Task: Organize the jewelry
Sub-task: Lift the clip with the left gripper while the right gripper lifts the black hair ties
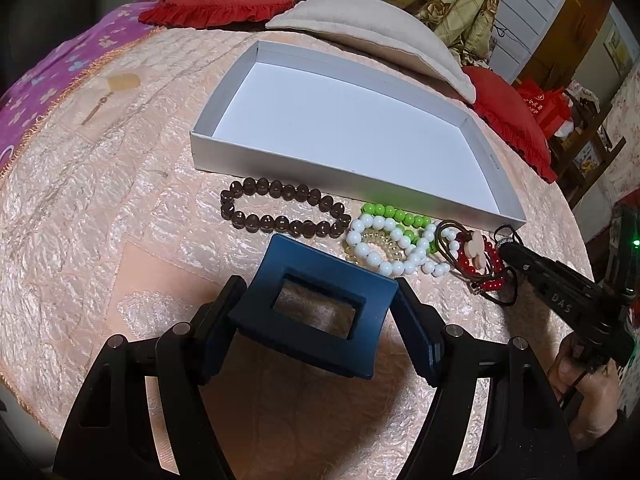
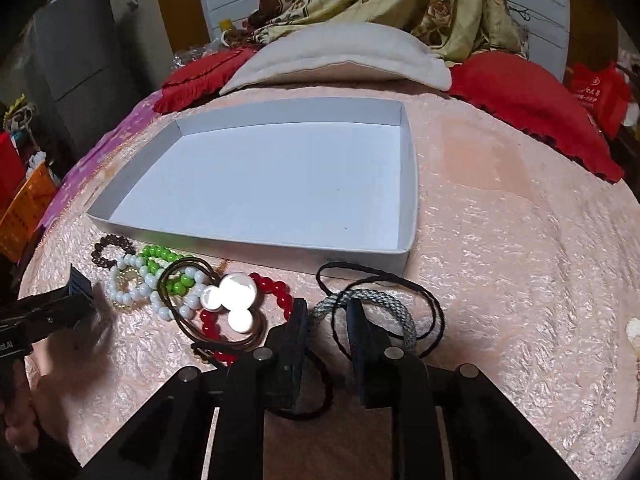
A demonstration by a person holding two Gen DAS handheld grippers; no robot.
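My left gripper point(image 1: 318, 300) is shut on a dark blue rectangular hair clip point(image 1: 316, 312) and holds it above the bedspread, short of the jewelry row. A brown bead bracelet point(image 1: 280, 212), white beads point(image 1: 392, 248), green beads point(image 1: 396, 214) and a red bead bracelet with a flower charm point(image 1: 484, 256) lie in front of the empty white shallow box point(image 1: 344, 128). My right gripper point(image 2: 326, 312) is nearly closed around a grey braided band point(image 2: 400, 308) with a thin black cord point(image 2: 424, 292). The box point(image 2: 280, 184) sits just beyond.
The pink quilted bedspread point(image 1: 100, 220) covers the surface. A beige pillow point(image 1: 372, 36) and red cushions point(image 1: 216, 4) lie behind the box. A small tan tag with a key point(image 1: 120, 84) lies at the far left. An orange basket point(image 2: 24, 208) stands off the bed's left.
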